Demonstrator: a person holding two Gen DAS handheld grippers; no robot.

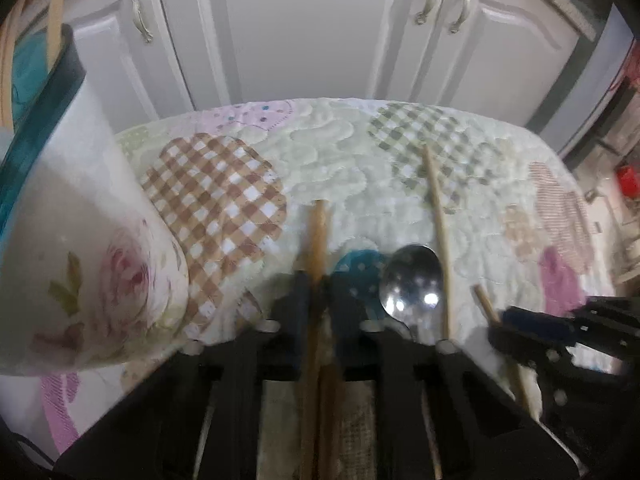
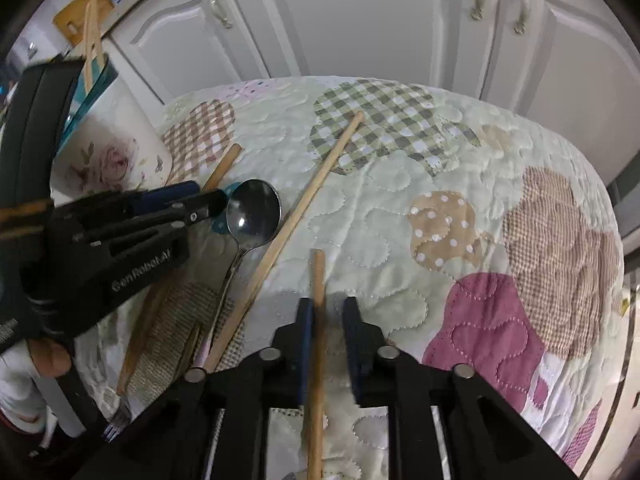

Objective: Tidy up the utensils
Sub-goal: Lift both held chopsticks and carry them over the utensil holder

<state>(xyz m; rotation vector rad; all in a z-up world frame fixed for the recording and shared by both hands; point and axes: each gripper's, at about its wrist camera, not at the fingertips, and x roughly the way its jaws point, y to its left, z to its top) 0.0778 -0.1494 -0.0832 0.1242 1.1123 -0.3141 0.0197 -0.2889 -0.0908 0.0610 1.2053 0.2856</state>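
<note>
From my left wrist, the left gripper (image 1: 318, 292) pinches a light, stiff chopstick (image 1: 318, 236) mid-shaft near the quilted table's (image 1: 328, 168) near edge; from my right wrist, the right gripper (image 2: 328, 320) clamps another slippery-looking chopstick (image 2: 319, 276) near its tip.

A floral white cup (image 2: 116, 148) with a teal rim stands upright, two chopsticks (image 2: 91, 20) inside. Right of the cup a steel spoon (image 2: 252, 216) lies bowl-up, flanked by wooden chopsticks (image 2: 304, 216); another chopstick (image 2: 318, 320) lies farther right.
</note>
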